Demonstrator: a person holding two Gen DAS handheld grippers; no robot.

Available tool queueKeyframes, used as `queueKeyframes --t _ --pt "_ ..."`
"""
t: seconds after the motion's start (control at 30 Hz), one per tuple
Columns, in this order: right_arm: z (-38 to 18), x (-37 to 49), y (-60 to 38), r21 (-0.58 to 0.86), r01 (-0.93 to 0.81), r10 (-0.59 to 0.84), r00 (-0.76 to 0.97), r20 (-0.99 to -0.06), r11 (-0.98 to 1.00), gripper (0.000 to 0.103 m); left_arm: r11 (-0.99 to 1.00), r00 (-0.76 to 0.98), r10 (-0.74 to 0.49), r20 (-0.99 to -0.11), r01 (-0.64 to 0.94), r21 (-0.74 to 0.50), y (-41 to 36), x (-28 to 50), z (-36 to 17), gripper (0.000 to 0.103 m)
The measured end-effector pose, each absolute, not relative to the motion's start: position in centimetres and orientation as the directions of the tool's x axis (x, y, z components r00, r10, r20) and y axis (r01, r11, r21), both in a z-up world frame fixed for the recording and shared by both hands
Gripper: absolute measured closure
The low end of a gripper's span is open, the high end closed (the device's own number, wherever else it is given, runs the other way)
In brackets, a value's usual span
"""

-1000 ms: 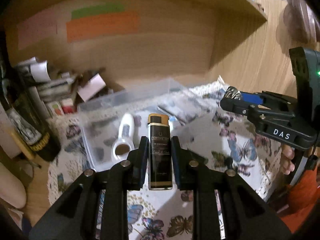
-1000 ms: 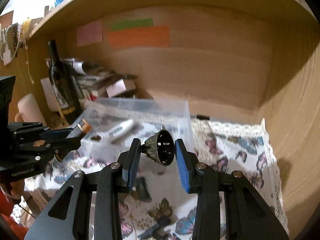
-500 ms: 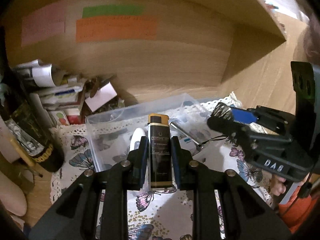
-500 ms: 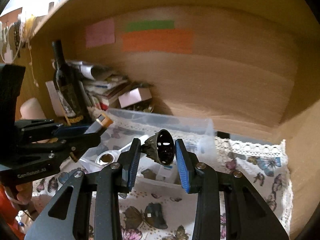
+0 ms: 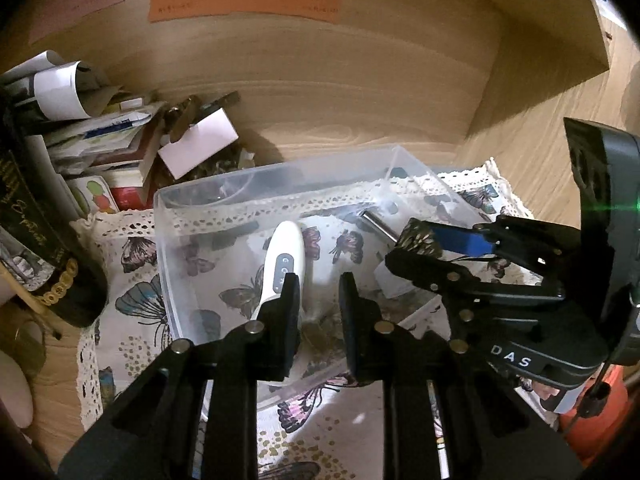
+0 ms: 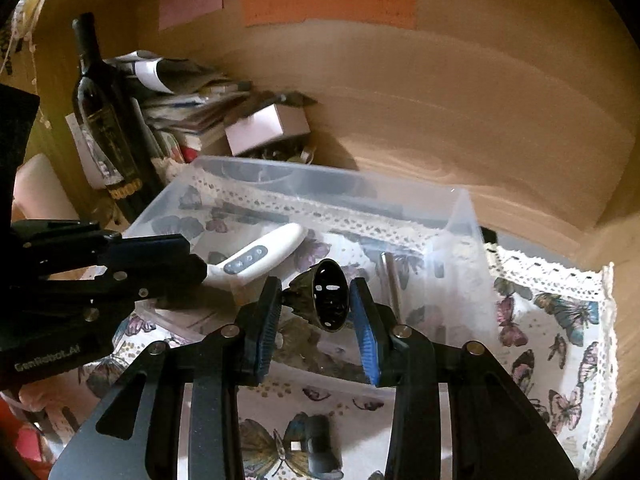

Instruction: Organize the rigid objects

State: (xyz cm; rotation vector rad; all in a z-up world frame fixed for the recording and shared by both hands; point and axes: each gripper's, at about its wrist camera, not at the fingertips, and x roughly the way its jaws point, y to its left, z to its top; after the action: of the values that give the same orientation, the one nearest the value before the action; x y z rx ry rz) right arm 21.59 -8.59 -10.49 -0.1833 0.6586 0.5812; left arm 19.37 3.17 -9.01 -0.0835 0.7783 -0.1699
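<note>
A clear plastic bin (image 5: 248,178) (image 6: 460,208) stands on the butterfly cloth. A white handheld device (image 5: 282,264) (image 6: 256,258) and a thin metal rod (image 6: 394,284) lie in it. My left gripper (image 5: 318,292) hangs over the bin's near side, jaws apart with nothing between them; the black-and-gold spray can is out of sight. My right gripper (image 6: 314,300) is shut on a dark metal cone-shaped bell (image 6: 326,300) and holds it over the bin. It also shows in the left wrist view (image 5: 416,240).
A dark wine bottle (image 6: 102,120) and a pile of papers and small boxes (image 5: 120,140) stand left of the bin against the wooden back wall. A small dark object (image 6: 320,444) lies on the cloth (image 6: 560,320) in front of the bin.
The black-and-gold spray can has left my left gripper, whose jaws have opened. Both grippers have moved forward over the bin. The right one still holds the bell.
</note>
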Motion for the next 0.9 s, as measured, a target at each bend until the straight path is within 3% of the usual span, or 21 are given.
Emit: queueKeyframes --t 0.33,0.5,0.9 --pt "-9.1 20.5 -9.2 0.015 -0.556 0.456 0.667 -0.59 0.831 0.071 0.984 0.726 -0.181 -0.664 0.128 -0.128 2.9 18.3 -7.5 0.083" --pt "-7.6 18.6 -10.6 0.001 -0.537 0.451 0.706 -0.546 0.843 0.07 0.983 0.75 -0.181 -0.636 0.134 -0.122 2.7 16.9 -6.3 0.063" --pt "-6.7 13.3 -15.8 -0.026 -0.437 0.367 0.784 -0.501 0.899 0.055 0.983 0.802 -0.175 -0.572 0.17 -0.062 1.4 12.2 -4.8 0.033"
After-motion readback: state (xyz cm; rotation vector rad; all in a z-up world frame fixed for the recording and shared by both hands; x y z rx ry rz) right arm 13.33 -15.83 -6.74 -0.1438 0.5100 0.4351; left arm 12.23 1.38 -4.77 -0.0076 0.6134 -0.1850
